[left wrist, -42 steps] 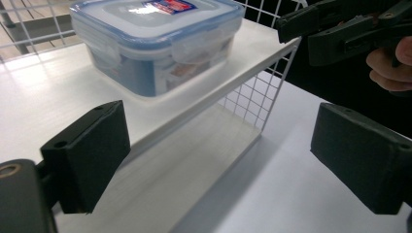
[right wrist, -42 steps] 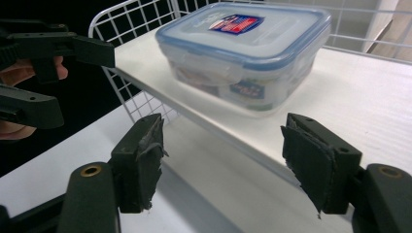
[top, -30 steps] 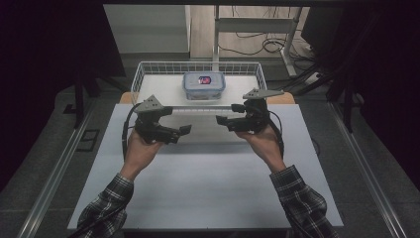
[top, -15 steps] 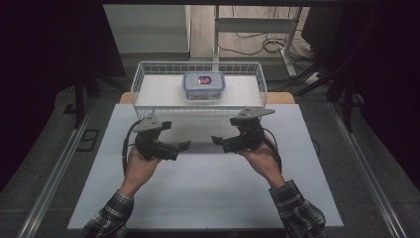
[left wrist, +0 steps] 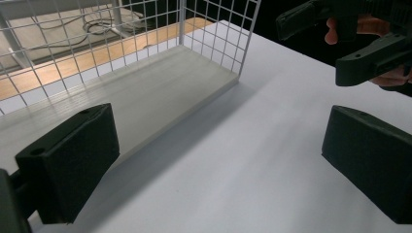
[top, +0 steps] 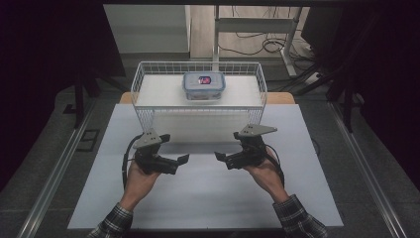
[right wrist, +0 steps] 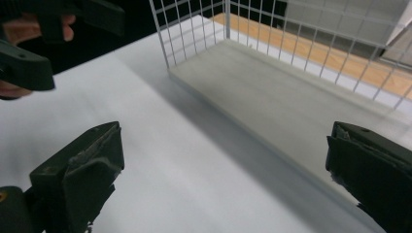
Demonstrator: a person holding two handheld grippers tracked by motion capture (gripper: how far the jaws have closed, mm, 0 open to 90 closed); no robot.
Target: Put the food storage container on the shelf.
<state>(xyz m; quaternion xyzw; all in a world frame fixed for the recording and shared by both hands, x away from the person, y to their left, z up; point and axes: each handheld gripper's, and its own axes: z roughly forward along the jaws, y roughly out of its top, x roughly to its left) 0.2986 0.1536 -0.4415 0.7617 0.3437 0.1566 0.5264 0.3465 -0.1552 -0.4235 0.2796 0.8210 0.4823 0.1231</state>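
While both tools point(top: 183, 158) point(top: 220, 157) wide apart and empty, lidded container point(top: 204, 85) well beyond them in the wire basket point(top: 143, 116).

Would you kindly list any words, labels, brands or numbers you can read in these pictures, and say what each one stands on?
No text can be read anywhere.
The lidded container in the wire basket has a red and blue patch showing at its lid: too small and blurred to read.
The grippers and the white table bear no visible writing.
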